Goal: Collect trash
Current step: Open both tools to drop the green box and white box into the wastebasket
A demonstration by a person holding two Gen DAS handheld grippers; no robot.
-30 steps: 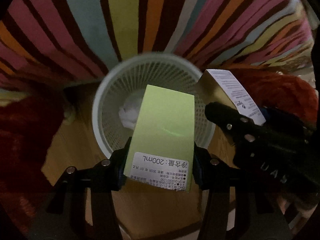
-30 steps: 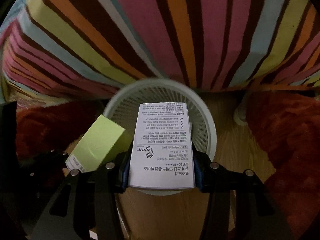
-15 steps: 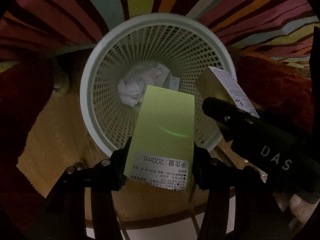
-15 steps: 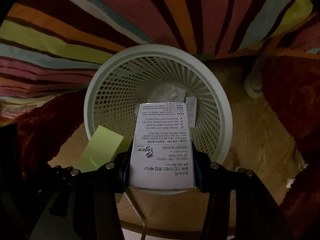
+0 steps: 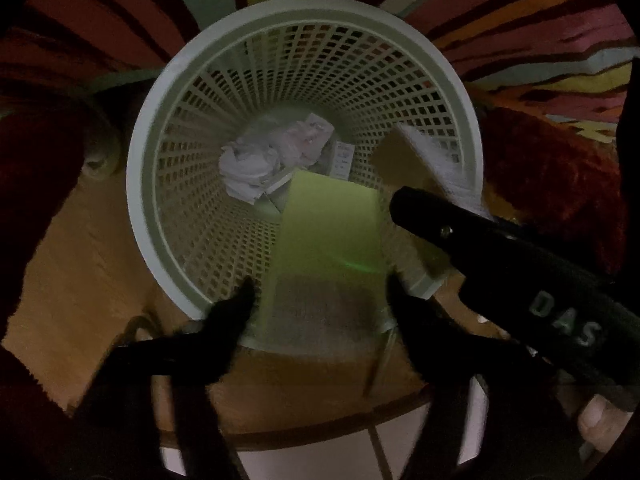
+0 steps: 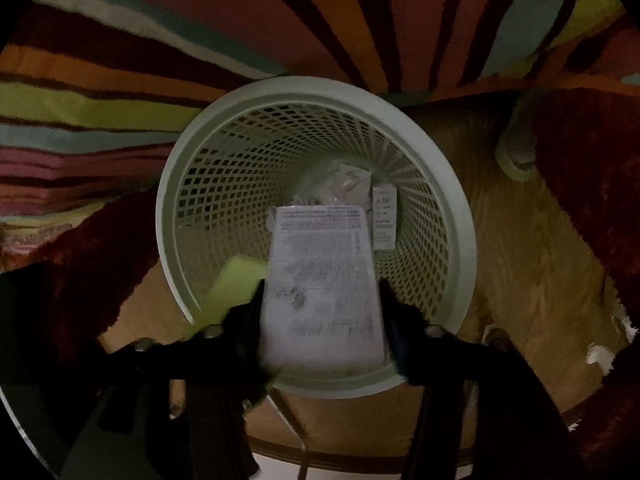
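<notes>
The green carton [image 5: 328,240] and the white printed carton [image 6: 324,280], likely light, stiff and crushable (best taken across their flat sides), hang over the mesh basket [image 5: 144,200]. The left gripper [image 5: 320,300] and the right gripper [image 6: 320,312] each bracket one; blur hides whether they grip.

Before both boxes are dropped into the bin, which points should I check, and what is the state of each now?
1. Green box over the bin opening: ok.
2. White box over the opening: ok.
3. Room inside above the crumpled paper: ok.
4. Left gripper has let go: cannot tell, blurred.
5. Right gripper has let go: cannot tell, blurred.
6. The boxes touch each other: cannot tell.
</notes>
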